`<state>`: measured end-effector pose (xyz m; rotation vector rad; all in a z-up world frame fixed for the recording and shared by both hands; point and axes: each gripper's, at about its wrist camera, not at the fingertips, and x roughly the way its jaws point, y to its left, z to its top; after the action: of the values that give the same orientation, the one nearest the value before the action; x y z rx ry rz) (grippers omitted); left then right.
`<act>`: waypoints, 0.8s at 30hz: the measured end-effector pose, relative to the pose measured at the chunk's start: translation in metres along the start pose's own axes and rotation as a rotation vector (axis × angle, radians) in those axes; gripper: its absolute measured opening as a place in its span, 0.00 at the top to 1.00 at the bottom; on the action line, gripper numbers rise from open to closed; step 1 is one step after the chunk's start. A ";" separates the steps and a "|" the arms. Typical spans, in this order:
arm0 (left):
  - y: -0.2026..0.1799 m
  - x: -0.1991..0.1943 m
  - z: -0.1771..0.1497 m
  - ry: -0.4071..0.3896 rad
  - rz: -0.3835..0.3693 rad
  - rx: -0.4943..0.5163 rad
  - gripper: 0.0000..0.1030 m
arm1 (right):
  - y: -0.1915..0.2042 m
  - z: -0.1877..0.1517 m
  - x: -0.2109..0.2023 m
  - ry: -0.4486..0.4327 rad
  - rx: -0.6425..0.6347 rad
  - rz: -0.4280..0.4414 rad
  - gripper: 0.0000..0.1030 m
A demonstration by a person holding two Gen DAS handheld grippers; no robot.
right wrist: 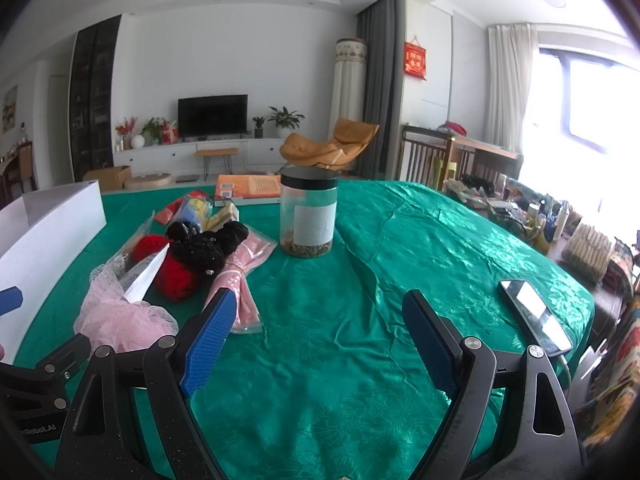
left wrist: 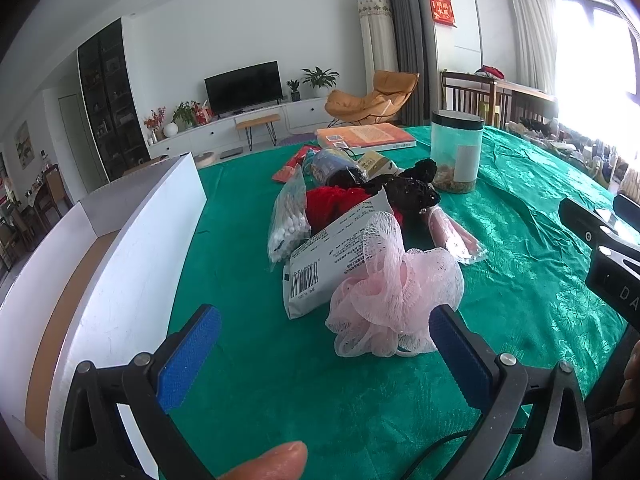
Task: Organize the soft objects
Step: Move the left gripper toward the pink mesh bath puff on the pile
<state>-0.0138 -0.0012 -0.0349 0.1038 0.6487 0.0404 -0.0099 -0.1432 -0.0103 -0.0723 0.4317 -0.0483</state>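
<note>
On the desk, draped in glossy, wrinkled green cloth, we list a heap of soft goods: a frilly pink mesh bath pouf nearest us, red yarn, a black knitted piece and a clear bag of cotton swabs. Behind stands a clear cylindrical jar, black-lidded, with brownish bits at its bottom; a white open box lies left. Our left gripper holds its blue ribbed fingers apart before the pouf; our right gripper likewise gapes over bare cloth.

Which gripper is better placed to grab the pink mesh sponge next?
Left. The left gripper is open with the pink mesh sponge right ahead; the right gripper faces bare cloth.
</note>
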 end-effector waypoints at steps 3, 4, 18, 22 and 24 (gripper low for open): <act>0.000 0.001 -0.001 0.006 0.001 0.003 0.00 | 0.000 0.000 0.000 0.000 0.002 0.000 0.15; 0.000 0.002 -0.002 0.008 0.001 0.004 0.00 | 0.000 0.000 0.000 -0.001 0.001 0.000 0.15; -0.002 0.007 -0.007 0.033 0.005 0.013 0.00 | 0.000 0.000 0.000 -0.001 0.002 0.001 0.15; -0.001 0.008 -0.008 0.037 0.007 0.014 0.00 | -0.001 0.000 0.000 -0.001 0.002 0.000 0.15; -0.001 0.008 -0.008 0.039 0.008 0.014 0.00 | -0.001 0.000 0.000 -0.001 0.001 0.000 0.15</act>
<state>-0.0120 -0.0008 -0.0464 0.1193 0.6876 0.0457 -0.0102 -0.1439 -0.0107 -0.0708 0.4305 -0.0481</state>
